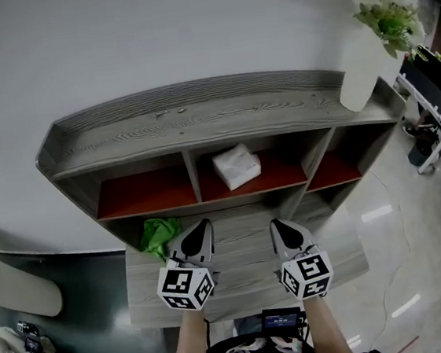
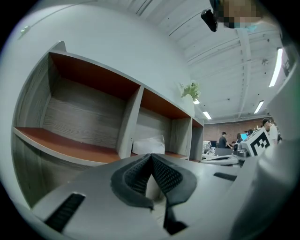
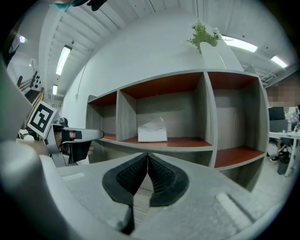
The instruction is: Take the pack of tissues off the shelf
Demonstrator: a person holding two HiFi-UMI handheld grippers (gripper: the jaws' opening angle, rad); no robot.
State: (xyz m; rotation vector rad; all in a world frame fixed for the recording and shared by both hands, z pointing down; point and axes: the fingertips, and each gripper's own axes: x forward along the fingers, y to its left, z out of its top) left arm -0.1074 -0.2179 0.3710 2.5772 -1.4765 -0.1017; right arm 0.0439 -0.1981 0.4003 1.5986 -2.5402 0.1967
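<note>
My left gripper and right gripper side by side before the shelf, both pressed together on nothing, pack of tissues in middle compartment, untouched

It looked like an open-plan office or lab. Long strip lights ran along a ribbed ceiling, and people stood among screens before a brick wall. A grey shelf stood on a glossy floor.
</note>
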